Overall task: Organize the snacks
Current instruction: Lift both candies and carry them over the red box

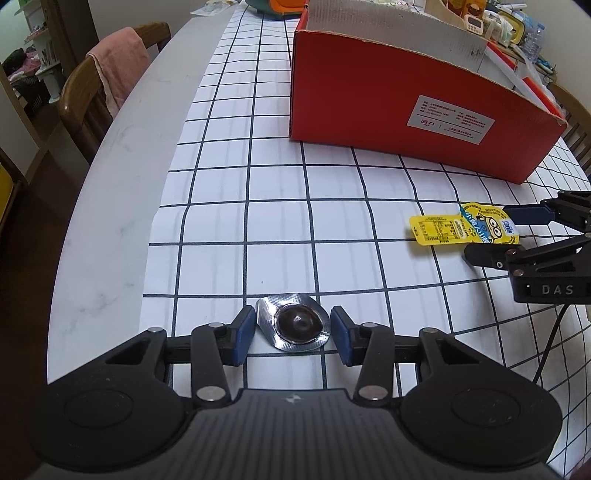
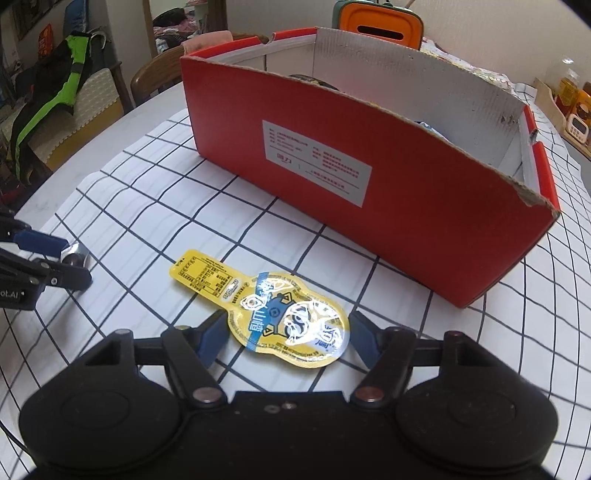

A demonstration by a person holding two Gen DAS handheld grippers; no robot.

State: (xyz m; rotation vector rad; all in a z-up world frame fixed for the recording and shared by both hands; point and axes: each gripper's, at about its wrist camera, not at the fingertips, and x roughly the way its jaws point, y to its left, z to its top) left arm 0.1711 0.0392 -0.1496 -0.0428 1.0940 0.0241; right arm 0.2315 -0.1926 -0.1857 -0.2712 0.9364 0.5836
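Note:
A small dark round snack in silver foil [image 1: 295,324] lies on the checked cloth. My left gripper [image 1: 293,328] is shut on it, a blue pad against each side of the foil. To the right lies a flat yellow cartoon snack pouch [image 1: 454,229], large in the right wrist view [image 2: 284,314]. My right gripper [image 2: 289,326] straddles its wide end, and its pads meet both edges. The open red cardboard box [image 2: 332,155] stands behind both snacks, with some items inside that are barely visible. The left gripper [image 2: 55,258] shows at the left edge of the right wrist view.
The white checked cloth [image 1: 277,184] covers part of a round pale table [image 1: 110,221]. A wooden chair with a pink cloth [image 1: 110,74] stands at the far left. An orange and green container [image 2: 380,22] and jars sit behind the box.

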